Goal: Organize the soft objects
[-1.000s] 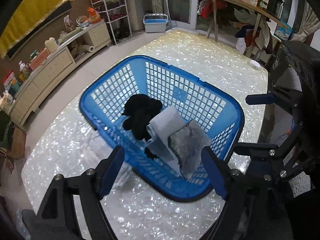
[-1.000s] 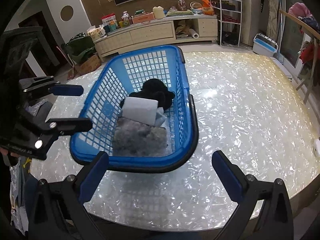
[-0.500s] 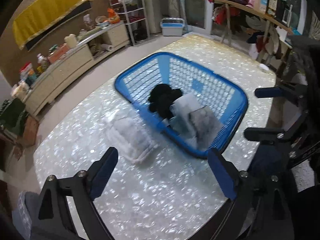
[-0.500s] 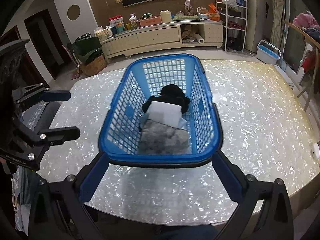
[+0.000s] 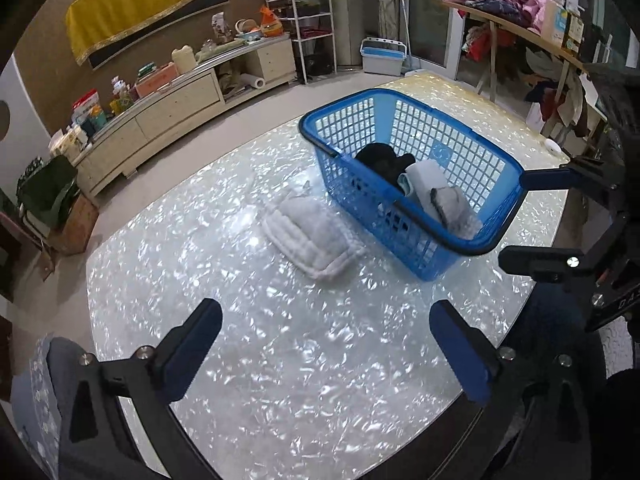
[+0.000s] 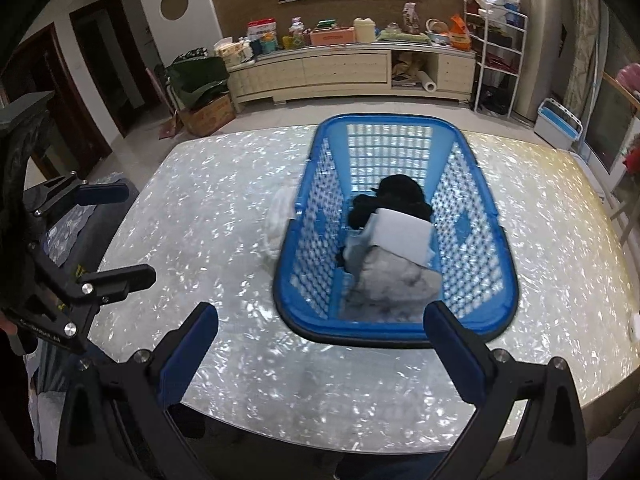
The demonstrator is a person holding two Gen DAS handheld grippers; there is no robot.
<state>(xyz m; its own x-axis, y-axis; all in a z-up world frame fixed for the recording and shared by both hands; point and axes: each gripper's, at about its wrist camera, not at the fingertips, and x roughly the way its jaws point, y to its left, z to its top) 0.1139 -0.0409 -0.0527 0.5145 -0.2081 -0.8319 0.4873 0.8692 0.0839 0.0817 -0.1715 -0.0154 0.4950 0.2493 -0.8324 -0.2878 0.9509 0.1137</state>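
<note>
A blue mesh basket stands on the pearly table. Inside lie a black soft item, a pale folded cloth and a grey fluffy cloth. A white folded quilted cloth rests on the table left of the basket, half hidden behind it in the right wrist view. My left gripper hangs short of that cloth, its jaws opening with nothing between them. My right gripper is open and empty at the basket's near end.
A small white object sits at the table's far right edge. Beyond the table are a long low cabinet, a wire shelf, a blue-lidded box on the floor and a wooden rack with clothes.
The left gripper drew back from over the basket toward the left and its jaws widened; the white cloth came into full view. The right gripper shifted sideways, bringing the basket from left to centre-right.
</note>
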